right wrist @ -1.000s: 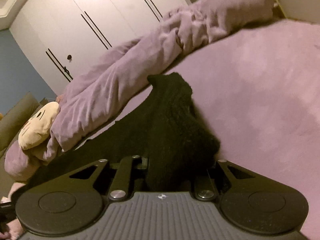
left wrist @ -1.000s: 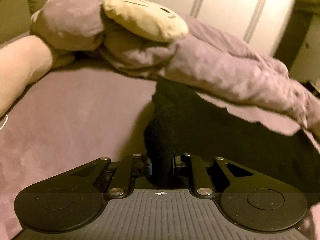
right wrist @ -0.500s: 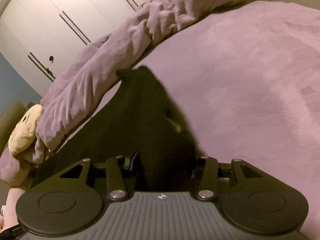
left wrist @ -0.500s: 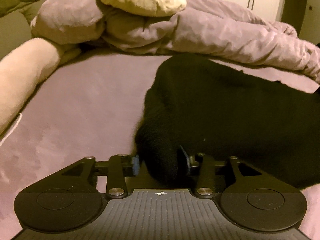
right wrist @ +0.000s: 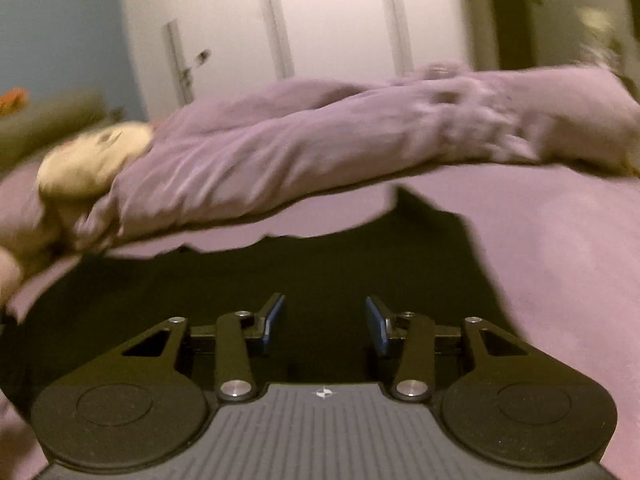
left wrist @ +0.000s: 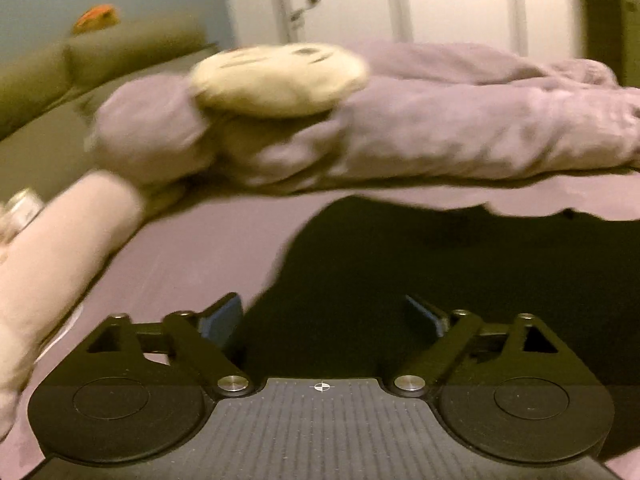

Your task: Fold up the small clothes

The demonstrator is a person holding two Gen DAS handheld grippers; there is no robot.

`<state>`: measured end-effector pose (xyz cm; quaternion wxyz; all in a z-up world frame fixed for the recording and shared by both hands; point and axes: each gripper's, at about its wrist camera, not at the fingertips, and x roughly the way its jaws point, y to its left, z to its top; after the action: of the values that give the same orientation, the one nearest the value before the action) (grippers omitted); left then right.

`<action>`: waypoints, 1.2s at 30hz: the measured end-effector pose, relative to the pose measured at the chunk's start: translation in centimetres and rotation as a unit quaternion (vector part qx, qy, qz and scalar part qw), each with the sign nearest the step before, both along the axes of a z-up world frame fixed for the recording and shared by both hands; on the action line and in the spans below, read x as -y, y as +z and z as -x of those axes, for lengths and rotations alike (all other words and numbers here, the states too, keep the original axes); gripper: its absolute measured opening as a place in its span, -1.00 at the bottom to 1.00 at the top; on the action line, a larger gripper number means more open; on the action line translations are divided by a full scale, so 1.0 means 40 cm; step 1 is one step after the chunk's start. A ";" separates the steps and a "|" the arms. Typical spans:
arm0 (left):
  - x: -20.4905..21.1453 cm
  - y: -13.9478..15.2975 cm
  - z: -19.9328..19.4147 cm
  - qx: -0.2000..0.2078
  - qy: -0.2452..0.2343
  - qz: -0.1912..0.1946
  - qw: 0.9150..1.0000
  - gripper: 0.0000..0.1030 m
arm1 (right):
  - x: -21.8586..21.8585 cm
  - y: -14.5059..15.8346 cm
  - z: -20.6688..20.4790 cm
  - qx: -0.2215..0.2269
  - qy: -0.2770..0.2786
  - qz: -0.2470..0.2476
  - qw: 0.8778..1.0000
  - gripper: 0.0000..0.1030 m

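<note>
A black garment (left wrist: 440, 272) lies spread flat on the purple bed cover (left wrist: 192, 256). In the left wrist view its left edge runs just ahead of my left gripper (left wrist: 324, 312), whose jaws are opening wide with no cloth pinched between the blue pads (left wrist: 224, 316). In the right wrist view the same black garment (right wrist: 280, 276) fills the area under and ahead of my right gripper (right wrist: 326, 312). Its jaws stand apart and are closing a little, and the blue pads (right wrist: 276, 316) press on nothing. Both views are motion-blurred.
A crumpled purple duvet (left wrist: 480, 128) lies across the bed behind the garment, with a cream face cushion (left wrist: 276, 80) on it. A pale pink bolster (left wrist: 60, 248) runs along the left. White wardrobe doors (right wrist: 320, 20) stand behind, and a green sofa (left wrist: 80, 72) is at the far left.
Both grippers were shut on bunched black cloth; they have let go and opened. The garment has dropped flat on the bed. Both views have rolled level and pulled back.
</note>
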<state>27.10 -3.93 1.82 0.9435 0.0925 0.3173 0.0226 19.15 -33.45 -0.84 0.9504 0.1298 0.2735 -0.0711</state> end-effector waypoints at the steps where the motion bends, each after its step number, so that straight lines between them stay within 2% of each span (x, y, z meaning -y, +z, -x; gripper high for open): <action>1: 0.025 -0.008 -0.012 0.003 -0.017 0.003 1.000 0.83 | -0.008 -0.009 -0.028 -0.002 0.006 0.002 1.000 -0.17; 6: 0.115 -0.105 -0.097 -0.007 -0.070 0.013 0.997 0.84 | -0.020 -0.072 -0.145 -0.022 0.007 0.043 0.999 -0.16; 8: 0.134 -0.149 -0.132 -0.017 -0.064 0.000 0.998 0.84 | -0.003 -0.104 -0.171 -0.035 -0.001 0.090 0.995 -0.18; 10: 0.136 -0.190 -0.157 -0.023 -0.052 -0.007 0.998 0.89 | 0.029 -0.119 -0.188 -0.037 -0.003 0.105 0.994 -0.19; 12: 0.120 -0.206 -0.170 -0.021 -0.041 0.014 0.999 0.99 | 0.078 -0.118 -0.198 -0.040 -0.025 0.114 0.992 -0.18; 14: 0.110 -0.211 -0.181 -0.022 -0.036 0.028 0.999 1.00 | 0.131 -0.125 -0.205 -0.043 -0.053 0.136 0.988 -0.20; 17: 0.104 -0.218 -0.187 -0.017 -0.041 0.028 0.999 1.00 | 0.194 -0.149 -0.204 -0.034 -0.050 0.094 0.994 -0.23; 20: 0.108 -0.227 -0.186 -0.008 -0.046 0.024 0.999 1.00 | 0.194 -0.173 -0.218 -0.031 -0.052 0.103 0.993 -0.23; 22: 0.097 -0.225 -0.187 -0.015 -0.044 0.038 0.998 1.00 | 0.200 -0.179 -0.228 -0.031 -0.049 0.099 0.993 -0.22; 24: 0.075 -0.207 -0.185 -0.029 -0.038 0.060 0.997 1.00 | 0.229 -0.172 -0.220 -0.019 -0.042 0.057 0.997 -0.22; 27: 0.026 -0.166 -0.151 -0.032 -0.025 0.059 0.997 1.00 | 0.283 -0.141 -0.167 0.012 -0.059 -0.037 0.998 -0.22; 28: 0.000 -0.153 -0.135 -0.030 -0.021 0.060 0.998 1.00 | 0.288 -0.127 -0.134 0.025 -0.072 -0.054 0.996 -0.22; 30: -0.068 -0.132 -0.098 -0.028 -0.015 0.071 0.997 1.00 | 0.280 -0.109 -0.079 0.037 -0.103 -0.036 0.993 -0.11; 31: -0.100 -0.127 -0.082 -0.028 -0.009 0.073 0.997 1.00 | 0.275 -0.108 -0.054 0.038 -0.126 -0.012 0.991 0.25; 32: -0.129 -0.124 -0.067 -0.031 0.002 0.069 0.997 1.00 | 0.278 -0.116 -0.053 0.014 -0.151 0.007 0.988 0.59; 33: -0.155 -0.125 -0.057 -0.040 0.011 0.059 0.997 1.00 | 0.283 -0.129 -0.056 -0.022 -0.166 0.012 0.986 0.58; 34: -0.175 -0.126 -0.050 -0.048 0.019 0.051 0.997 1.00 | 0.286 -0.137 -0.054 -0.038 -0.162 0.003 0.986 0.50; 35: -0.195 -0.126 -0.044 -0.053 0.026 0.050 0.997 1.00 | 0.276 -0.130 -0.044 -0.031 -0.164 0.006 0.986 0.38; 36: -0.215 -0.125 -0.037 -0.055 0.031 0.059 0.996 1.00 | 0.255 -0.114 -0.037 -0.028 -0.172 0.030 0.984 0.37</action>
<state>28.58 4.67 -3.16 0.9273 0.0280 0.3723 0.0277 20.62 -43.65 -5.42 0.9194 0.1438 0.2718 -0.2454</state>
